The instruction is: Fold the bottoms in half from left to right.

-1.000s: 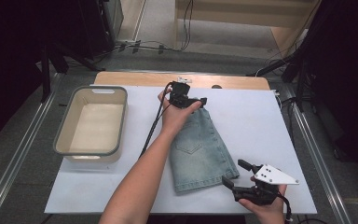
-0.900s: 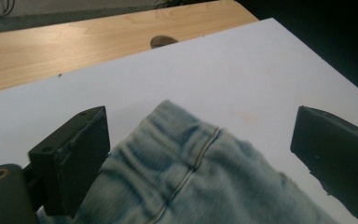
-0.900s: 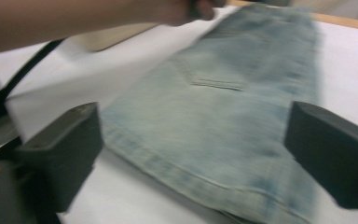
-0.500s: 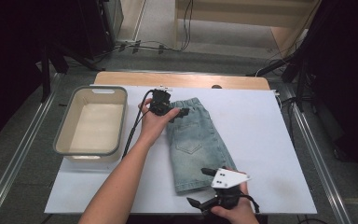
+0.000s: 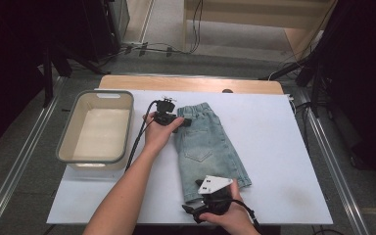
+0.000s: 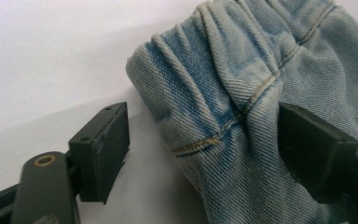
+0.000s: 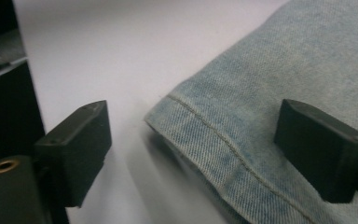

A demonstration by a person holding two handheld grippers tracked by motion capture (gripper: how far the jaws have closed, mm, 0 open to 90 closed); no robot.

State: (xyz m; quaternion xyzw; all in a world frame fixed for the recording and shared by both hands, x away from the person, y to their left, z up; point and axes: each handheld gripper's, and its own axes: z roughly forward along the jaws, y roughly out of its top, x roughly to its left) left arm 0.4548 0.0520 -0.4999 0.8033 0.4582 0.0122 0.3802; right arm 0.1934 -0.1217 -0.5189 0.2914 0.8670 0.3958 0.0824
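Shorts lie flat on the white bench in the high view, long axis running from waistband at the far end to hems at the near end; left gripper and right gripper sit at opposite ends, likely to lift or fold. Left gripper view: fingers wide, straddling the gathered waistband corner. Right gripper view: fingers wide, straddling the hem corner.

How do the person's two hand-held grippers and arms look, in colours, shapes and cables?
Both are black. The left hand-held gripper trails a black cable and has small fittings on top. The right hand-held gripper carries a grey three-cornered plate with small holes. Their jaws end in flat rectangular black pads. The forearms are bare, with no sleeves seen.
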